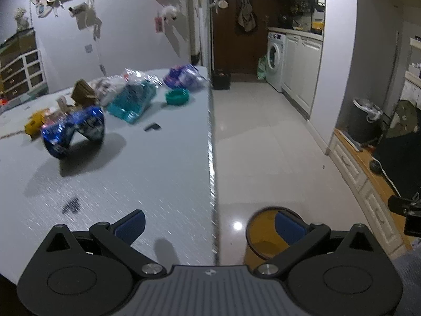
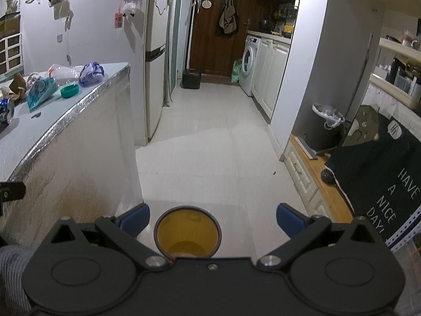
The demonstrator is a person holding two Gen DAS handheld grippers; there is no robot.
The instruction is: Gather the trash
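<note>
Tools: our left tool (image 1: pixel 209 226) and right tool (image 2: pixel 213 220) both gape apart, holding nothing.
Bin: yellow bin (image 2: pixel 187 233) waits on the floor beside our bench (image 1: pixel 147 184), handy for drops.
Trash: crushed blue can (image 1: pixel 73 131), teal wrapper (image 1: pixel 131 100), green lid (image 1: pixel 176 97) and purple bag (image 1: pixel 184 76) lie clustered on the bench's far end, well apart from us.

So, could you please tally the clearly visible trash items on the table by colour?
Blue: 1, crushed can
Teal: 2, wrapper, lid
Purple: 1, bag
Clear: 1, plastic bag
Brown: 1, paper scrap
Yellow: 1, wrapper
Total: 7
</note>
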